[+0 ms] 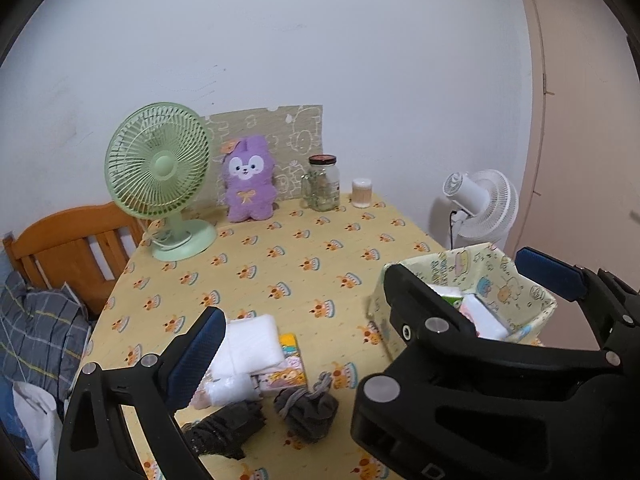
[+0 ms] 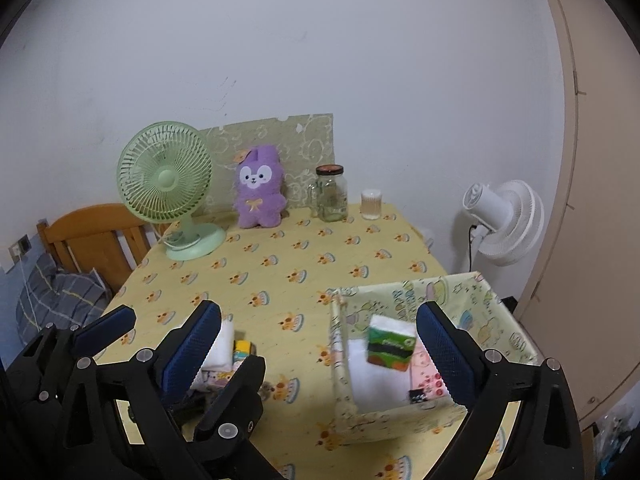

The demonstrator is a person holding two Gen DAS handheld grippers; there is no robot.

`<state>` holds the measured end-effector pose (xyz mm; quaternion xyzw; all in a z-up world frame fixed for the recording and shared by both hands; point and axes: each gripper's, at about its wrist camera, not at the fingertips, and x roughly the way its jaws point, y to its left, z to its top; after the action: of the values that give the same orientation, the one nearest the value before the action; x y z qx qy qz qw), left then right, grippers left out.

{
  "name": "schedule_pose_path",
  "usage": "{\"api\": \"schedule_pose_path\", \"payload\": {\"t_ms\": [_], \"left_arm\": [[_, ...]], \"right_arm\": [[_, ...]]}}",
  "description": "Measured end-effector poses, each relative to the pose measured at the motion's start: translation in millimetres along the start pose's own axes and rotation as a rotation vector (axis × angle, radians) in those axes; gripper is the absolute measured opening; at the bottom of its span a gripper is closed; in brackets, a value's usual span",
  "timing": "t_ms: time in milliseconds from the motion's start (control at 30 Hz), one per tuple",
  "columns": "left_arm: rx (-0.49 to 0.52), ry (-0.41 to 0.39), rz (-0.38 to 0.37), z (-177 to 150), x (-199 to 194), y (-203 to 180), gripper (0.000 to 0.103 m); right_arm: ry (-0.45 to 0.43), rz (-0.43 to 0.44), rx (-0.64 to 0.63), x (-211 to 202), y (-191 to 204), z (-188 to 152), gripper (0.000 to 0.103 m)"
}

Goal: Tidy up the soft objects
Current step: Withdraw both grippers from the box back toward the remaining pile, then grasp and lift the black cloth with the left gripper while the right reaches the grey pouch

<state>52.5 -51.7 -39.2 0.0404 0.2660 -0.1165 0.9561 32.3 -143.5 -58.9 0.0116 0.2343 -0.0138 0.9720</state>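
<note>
Right gripper (image 2: 320, 344) hangs with its jaws spread wide and nothing between the pads. A green tissue pack (image 2: 390, 345) shows in mid-frame between the 2 blue fingers, over the open fabric bin (image 2: 500, 320), clear of both pads; whether it touches what lies below cannot be told. Under it in the bin lie a white pack (image 2: 374, 384) and a pink printed pack (image 2: 428, 380).

Left gripper (image 1: 372, 308) is spread wide too, empty, its right finger (image 1: 550, 274) reaching over the bin's far rim from this view. Its left finger (image 1: 200, 356) stands in front of the loose pile on the yellow tablecloth (image 1: 280, 256): a white padded pack (image 1: 252, 340), a cartoon tissue pack (image 1: 286, 372), and 2 dark grey sock bundles (image 1: 306, 408) near the table's front edge. The finger hides part of the white pack.

At the back, against the wall: a green desk fan (image 1: 160, 176), a purple plush rabbit (image 1: 248, 180), a glass jar (image 1: 322, 182) and a small cotton-swab holder (image 1: 362, 193). A white standing fan (image 1: 484, 204) sits off the table's right side, a wooden headboard (image 1: 72, 240) and grey plaid bedding (image 1: 40, 328) off its left.
</note>
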Motion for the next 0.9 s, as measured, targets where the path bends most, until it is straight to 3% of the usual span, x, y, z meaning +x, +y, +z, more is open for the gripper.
{"api": "schedule_pose_path", "payload": {"t_ms": [300,600,900], "left_arm": [[-0.026,0.012,0.031,-22,2,19,0.100],[-0.070,0.004,0.109,-47,1,40,0.100],[-0.091,0.042,0.130,-65,12,58,0.100]], "right_arm": [[0.014,0.004,-0.029,7,20,-20,0.100],[0.022,0.072,-0.051,20,45,-40,0.100],[0.057,0.116,-0.061,37,61,-55,0.100]]}}
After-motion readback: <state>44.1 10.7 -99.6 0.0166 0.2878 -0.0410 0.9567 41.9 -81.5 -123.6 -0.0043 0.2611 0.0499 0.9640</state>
